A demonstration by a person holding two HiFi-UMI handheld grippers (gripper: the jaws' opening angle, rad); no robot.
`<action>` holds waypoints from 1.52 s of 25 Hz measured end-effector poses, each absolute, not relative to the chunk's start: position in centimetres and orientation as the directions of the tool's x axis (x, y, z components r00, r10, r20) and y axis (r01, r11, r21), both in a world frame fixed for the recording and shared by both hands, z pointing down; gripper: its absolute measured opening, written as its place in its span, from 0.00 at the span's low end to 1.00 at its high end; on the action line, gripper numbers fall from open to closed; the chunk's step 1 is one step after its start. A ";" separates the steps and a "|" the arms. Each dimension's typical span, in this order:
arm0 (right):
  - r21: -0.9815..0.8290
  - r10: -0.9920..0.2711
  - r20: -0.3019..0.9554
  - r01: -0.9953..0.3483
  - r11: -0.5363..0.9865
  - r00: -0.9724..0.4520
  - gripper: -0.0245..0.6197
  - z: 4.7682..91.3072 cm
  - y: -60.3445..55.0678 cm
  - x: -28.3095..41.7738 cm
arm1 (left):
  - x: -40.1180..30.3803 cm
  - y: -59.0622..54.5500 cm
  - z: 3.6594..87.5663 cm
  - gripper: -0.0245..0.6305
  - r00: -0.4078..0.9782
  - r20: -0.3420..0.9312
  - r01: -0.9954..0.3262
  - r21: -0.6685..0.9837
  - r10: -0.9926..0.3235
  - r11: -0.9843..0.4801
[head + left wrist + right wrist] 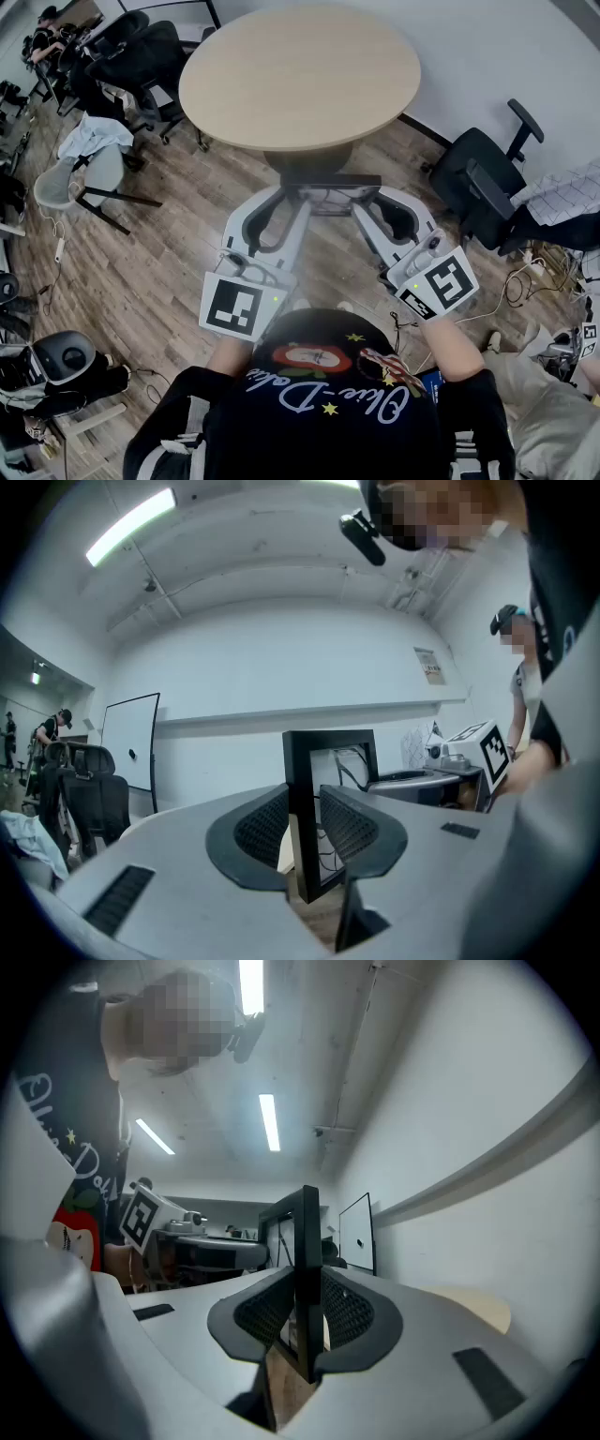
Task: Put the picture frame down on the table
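A black picture frame (323,192) hangs upright in the air between my two grippers, just short of the round light-wood table (300,75) and over the wooden floor. My left gripper (292,199) is shut on the frame's left side and my right gripper (364,202) is shut on its right side. In the left gripper view the frame (328,761) stands between the mesh pads (267,827), with the gripper (305,834) shut on its edge. The right gripper view shows the frame (305,1232) edge-on, pinched by that gripper (307,1314).
The tabletop is bare. Black office chairs stand at the left (141,56) and right (487,187), and a grey chair with a cloth (89,159) at the left. Cables lie on the floor at right (525,272). A whiteboard (131,752) leans by the wall.
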State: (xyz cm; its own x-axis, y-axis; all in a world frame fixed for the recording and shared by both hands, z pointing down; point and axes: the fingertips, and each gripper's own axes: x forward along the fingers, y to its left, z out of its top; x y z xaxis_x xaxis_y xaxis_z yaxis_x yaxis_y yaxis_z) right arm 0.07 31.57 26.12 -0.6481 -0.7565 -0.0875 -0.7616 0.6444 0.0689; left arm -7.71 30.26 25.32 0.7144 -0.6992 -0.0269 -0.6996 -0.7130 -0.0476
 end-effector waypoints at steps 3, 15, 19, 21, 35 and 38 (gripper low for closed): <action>0.046 -0.753 -0.083 -0.757 0.652 -0.653 0.15 26.6 31.9 0.4 | -7.6 30.6 25.6 0.18 0.710 -0.004 -0.704 -0.045 -0.704 -0.709; 0.032 -0.750 -0.084 -0.754 0.656 -0.656 0.15 26.5 31.7 1.1 | -6.8 30.6 25.8 0.18 0.702 0.005 -0.712 -0.039 -0.712 -0.701; 0.031 -0.743 -0.088 -0.748 0.663 -0.663 0.15 26.3 31.5 1.2 | -6.8 30.5 25.7 0.18 0.696 0.008 -0.717 -0.039 -0.718 -0.696; 0.032 -0.741 -0.087 -0.746 0.666 -0.665 0.15 26.2 31.5 1.3 | -6.5 30.5 25.7 0.18 0.694 0.007 -0.719 -0.040 -0.720 -0.694; 0.037 -0.727 -0.094 -0.732 0.680 -0.681 0.15 27.0 32.2 4.1 | -4.0 31.3 25.8 0.18 0.679 -0.001 -0.733 -0.049 -0.734 -0.678; 0.038 -0.720 -0.092 -0.725 0.688 -0.688 0.15 27.2 32.3 4.7 | -3.3 31.5 25.8 0.18 0.673 -0.011 -0.739 -0.052 -0.740 -0.671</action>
State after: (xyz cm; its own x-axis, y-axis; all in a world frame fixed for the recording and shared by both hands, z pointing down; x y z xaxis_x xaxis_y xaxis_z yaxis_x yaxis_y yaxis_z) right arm 4.73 32.35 27.19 -0.6879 -0.7199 -0.0923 -0.7249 0.6878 0.0381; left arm -3.31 31.54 25.81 0.6726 -0.7399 -0.0115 -0.7393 -0.6713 -0.0519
